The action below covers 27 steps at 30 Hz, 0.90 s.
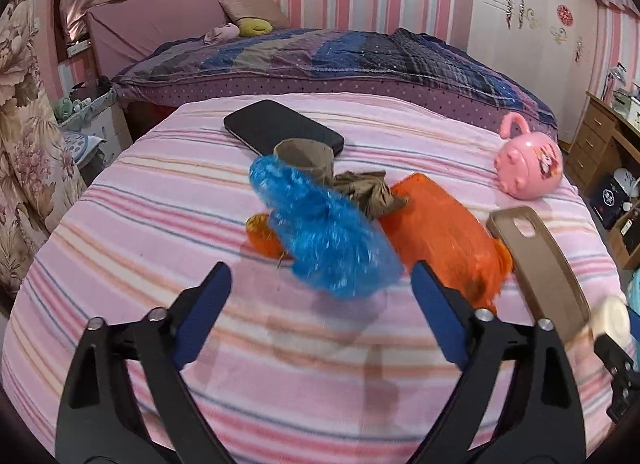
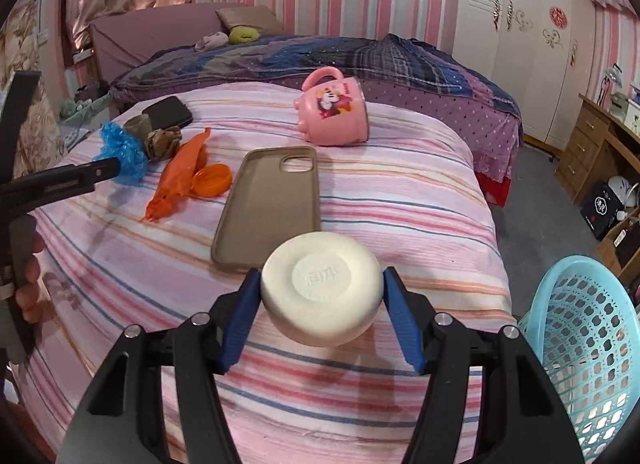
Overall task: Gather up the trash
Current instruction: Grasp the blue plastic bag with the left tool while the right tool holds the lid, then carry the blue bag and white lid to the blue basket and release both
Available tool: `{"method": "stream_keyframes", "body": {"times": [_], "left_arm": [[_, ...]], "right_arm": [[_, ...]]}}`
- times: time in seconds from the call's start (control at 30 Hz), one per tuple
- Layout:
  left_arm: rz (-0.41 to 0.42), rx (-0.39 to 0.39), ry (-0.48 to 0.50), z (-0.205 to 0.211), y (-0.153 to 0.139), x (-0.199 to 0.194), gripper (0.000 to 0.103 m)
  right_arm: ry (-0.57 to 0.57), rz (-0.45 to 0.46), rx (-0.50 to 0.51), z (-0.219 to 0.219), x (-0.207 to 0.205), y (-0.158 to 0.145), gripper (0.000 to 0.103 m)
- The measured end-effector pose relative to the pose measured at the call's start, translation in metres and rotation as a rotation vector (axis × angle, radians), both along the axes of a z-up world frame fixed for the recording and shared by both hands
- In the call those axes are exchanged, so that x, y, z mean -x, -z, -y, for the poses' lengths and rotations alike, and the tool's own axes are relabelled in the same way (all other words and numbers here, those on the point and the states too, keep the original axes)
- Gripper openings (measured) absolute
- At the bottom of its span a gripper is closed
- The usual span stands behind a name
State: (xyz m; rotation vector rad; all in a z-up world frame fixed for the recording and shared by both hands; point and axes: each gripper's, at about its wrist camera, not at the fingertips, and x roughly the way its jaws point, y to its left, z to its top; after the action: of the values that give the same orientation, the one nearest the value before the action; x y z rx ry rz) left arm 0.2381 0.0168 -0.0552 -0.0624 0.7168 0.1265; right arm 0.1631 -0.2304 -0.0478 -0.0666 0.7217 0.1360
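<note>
White foam bowl (image 2: 322, 288) clamped between right fingers (image 2: 240, 320) — off bed

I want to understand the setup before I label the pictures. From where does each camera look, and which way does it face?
Left wrist view: sits on the left gripper, open, faces the blue plastic and the orange bag on the striped blanket.
Right wrist view: sits on the right gripper, which holds a white soap; the left gripper and fingers show.
Shared: phone case, pink mug, bed.
</note>
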Motion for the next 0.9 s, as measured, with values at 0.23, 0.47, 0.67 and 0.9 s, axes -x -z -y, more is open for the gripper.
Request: {"method": "stream_keyframes", "body": {"times": [0.23, 0.47, 0.67, 0.9], "left_arm": [[-0.037, 0.063, 0.047, -0.008, 0.009, -0.01, 0.01], [0.063, -0.044, 0.088, -0.005, -0.021, 0.033, 0.007], [0.08, -0.077, 0.147, 0.021, -0.027, 0.056, 0.007], [0.1, -0.041, 0.245, 0.078, -0.034, 0.073, 0.007]], "right_arm": [[0.0, 0.006, -0.004, 0.008, 0.001, -0.001, 0.061], [0.025, 0.037, -0.008, 0.022, 0.007, -0.008, 0.061], [0.046, 0.067, -0.025, 0.036, 0.015, -0.017, 0.061], [0.093, 0.098, -0.004, 0.065, 0.032, -0.028, 0.061]]}}
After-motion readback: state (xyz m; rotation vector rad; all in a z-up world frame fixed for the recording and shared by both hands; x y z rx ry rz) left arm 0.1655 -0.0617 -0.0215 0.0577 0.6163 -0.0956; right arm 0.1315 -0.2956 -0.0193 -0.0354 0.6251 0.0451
